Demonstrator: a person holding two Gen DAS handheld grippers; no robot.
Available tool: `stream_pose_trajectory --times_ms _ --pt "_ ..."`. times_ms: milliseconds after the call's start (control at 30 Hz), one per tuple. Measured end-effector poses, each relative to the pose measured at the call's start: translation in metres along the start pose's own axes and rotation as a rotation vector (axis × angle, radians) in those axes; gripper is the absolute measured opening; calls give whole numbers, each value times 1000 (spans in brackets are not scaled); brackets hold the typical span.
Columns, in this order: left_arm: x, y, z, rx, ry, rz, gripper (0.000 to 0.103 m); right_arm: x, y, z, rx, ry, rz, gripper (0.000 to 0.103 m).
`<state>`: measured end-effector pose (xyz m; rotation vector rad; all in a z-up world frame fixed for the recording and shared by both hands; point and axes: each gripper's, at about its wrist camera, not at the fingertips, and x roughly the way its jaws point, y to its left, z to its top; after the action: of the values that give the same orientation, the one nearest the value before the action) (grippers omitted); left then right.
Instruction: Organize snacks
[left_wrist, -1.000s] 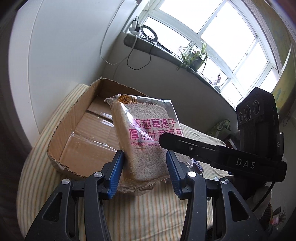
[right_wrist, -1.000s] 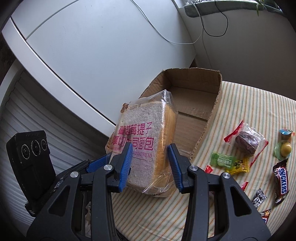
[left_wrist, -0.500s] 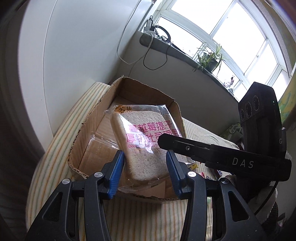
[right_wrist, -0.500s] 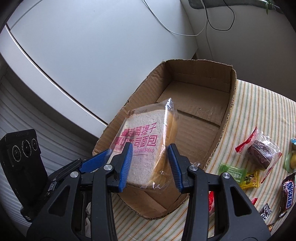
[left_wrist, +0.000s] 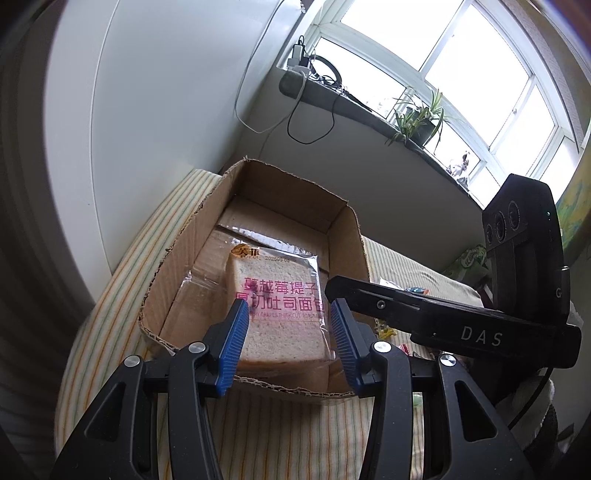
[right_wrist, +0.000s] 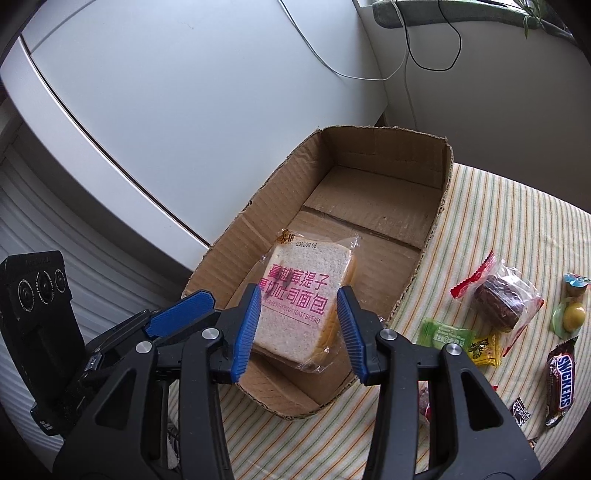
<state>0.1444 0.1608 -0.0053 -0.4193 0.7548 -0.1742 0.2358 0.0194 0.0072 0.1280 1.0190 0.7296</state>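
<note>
Bread bag (right_wrist: 301, 306) reading "TOAST BREAD" lies in box (right_wrist: 369, 199), both grippers released.

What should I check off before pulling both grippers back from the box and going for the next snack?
1. Bread packet inside the cardboard box: ok, it lies on the box floor at the near end.
2. Left gripper released: ok, gaps show between both blue pads and the packet.
3. Right gripper released: ok, jaws spread wider than the packet.
4. Packet lying flat: cannot tell, it seems tilted on the near wall.
5. Space left in the box: ok, the far half shows bare cardboard.
6. Next snacks in sight: ok, Snickers bar, green candy and wrapped brown cake lie on the striped cloth.
</note>
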Motion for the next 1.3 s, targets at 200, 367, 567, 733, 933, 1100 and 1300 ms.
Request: stream_pose_trajectory --times_ms 200,367,567,733,933,1100,1300 --pt "-10 -9 -6 25 -9 15 44 -19 -5 -8 3 -23 -14 46" --pt "-18 -23 -14 51 -18 31 44 -46 -12 -25 -33 -52 -70 61" --pt "-20 -46 -29 91 -12 13 44 -95 -34 -53 -44 -110 -131 64" --pt "-15 -66 -46 106 9 -26 45 -133 -60 -83 -39 -163 -215 72" --pt "-4 -86 -67 121 49 -65 46 -163 -91 -126 -43 -189 -355 76" --pt "8 -102 -85 150 75 -65 46 -182 -125 -164 -6 -197 -472 76" --pt "23 -123 -103 195 104 -64 46 -186 -167 -191 72 -165 -545 76"
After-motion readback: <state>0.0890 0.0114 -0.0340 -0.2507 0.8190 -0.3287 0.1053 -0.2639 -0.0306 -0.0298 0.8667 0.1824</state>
